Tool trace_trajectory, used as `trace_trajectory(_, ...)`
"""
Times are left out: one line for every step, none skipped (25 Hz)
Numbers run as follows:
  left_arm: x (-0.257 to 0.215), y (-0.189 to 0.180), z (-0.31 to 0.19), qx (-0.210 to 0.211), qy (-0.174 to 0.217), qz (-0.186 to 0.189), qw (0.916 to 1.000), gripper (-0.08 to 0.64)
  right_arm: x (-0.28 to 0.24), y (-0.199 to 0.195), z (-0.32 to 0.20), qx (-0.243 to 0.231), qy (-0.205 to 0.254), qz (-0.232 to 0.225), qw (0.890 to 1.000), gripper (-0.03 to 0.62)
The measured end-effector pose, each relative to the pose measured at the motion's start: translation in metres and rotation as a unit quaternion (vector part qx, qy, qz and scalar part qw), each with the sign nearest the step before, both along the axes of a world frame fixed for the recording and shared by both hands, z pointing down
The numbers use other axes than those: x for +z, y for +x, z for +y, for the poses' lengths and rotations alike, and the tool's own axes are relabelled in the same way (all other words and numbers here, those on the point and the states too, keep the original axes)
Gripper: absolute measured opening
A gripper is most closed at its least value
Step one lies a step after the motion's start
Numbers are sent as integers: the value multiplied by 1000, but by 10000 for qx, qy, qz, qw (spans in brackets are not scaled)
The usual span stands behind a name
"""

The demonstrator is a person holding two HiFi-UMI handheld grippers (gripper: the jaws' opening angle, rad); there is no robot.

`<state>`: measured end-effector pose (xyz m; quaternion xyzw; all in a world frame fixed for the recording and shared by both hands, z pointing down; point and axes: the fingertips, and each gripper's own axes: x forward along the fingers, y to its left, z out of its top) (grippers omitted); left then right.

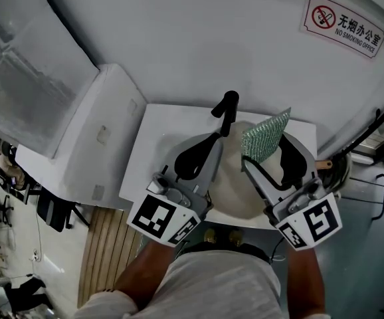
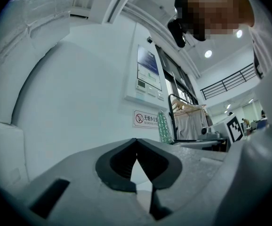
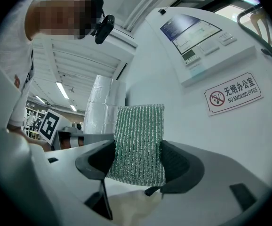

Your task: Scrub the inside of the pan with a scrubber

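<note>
A pan with a cream inside (image 1: pixel 235 190) and a black handle (image 1: pixel 224 109) sits on the white table (image 1: pixel 153 135), below both grippers. My right gripper (image 1: pixel 265 157) is shut on a green glittery scrubber (image 1: pixel 266 136), which sticks up past the fingertips above the pan. In the right gripper view the scrubber (image 3: pixel 138 142) fills the gap of the right gripper (image 3: pixel 138 157), both pads pressing its sides, and the cream pan (image 3: pixel 131 206) shows below. My left gripper (image 1: pixel 202 153) hovers over the pan's left side near the handle. Its jaws (image 2: pixel 136 141) meet at the tips with nothing between them.
A white wall with a no-smoking sign (image 1: pixel 343 25) rises right behind the table. A white cabinet (image 1: pixel 92 135) stands at the table's left, and slatted wooden flooring (image 1: pixel 109 248) lies below it. Cables and a dark frame (image 1: pixel 378 151) are at the right edge.
</note>
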<state>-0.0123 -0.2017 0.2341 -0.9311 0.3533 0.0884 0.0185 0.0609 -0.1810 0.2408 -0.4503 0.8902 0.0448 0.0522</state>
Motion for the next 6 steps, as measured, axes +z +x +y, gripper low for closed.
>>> trace_trajectory(0,-1,0,2,1,0,10000,15,0,-1,0,4,-2,0,10000,302)
trace_trajectory(0,-1,0,4,2,3,10000,15,1,-1,0,7,-5,1,10000,304)
trace_trajectory(0,-2,0,6,2,5,10000,15,1,-1,0,10,-6,2,10000,304)
trace_trajectory(0,-2,0,9,1,7,10000,15,1,-2,0,13,-6,4,10000,304)
trace_trajectory(0,-2,1,11,0,9,10000,15,1,-2,1,16,-7,6,10000,304)
trace_trajectory(1,-3,1,14,-1,10,10000,15,1,-2,1,20,-9,8,10000,304)
